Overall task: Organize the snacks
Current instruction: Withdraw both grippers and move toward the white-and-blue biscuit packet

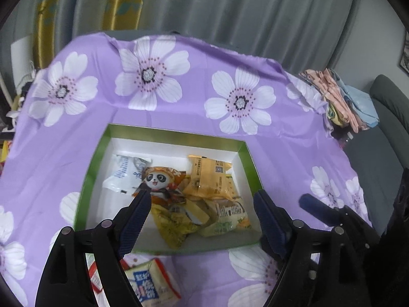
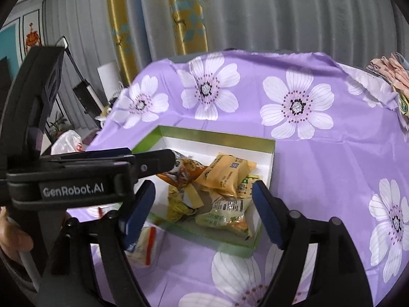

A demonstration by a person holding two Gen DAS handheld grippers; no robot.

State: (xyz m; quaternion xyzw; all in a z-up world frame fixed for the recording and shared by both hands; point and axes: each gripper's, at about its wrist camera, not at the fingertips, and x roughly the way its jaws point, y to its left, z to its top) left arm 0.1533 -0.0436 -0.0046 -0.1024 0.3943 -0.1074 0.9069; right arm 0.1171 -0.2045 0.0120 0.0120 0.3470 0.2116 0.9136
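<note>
A green-rimmed white box (image 1: 163, 134) sits on the purple flowered cloth. It holds several snack packets: a white one (image 1: 122, 174), an orange panda one (image 1: 163, 181), a yellow-orange one (image 1: 209, 176) and yellow-green ones (image 1: 227, 220). My left gripper (image 1: 202, 204) is open and empty above the box's near side. A red-edged white snack packet (image 1: 150, 284) lies on the cloth in front of the box, under the left gripper. My right gripper (image 2: 203, 199) is open and empty over the box (image 2: 219, 135), with the left gripper's body (image 2: 74, 179) at its left.
The cloth (image 1: 179, 112) covers the table out to its edges. A pile of folded pink and blue fabric (image 1: 345, 97) lies at the far right corner. Grey and gold curtains hang behind. A grey sofa (image 1: 388, 117) stands to the right.
</note>
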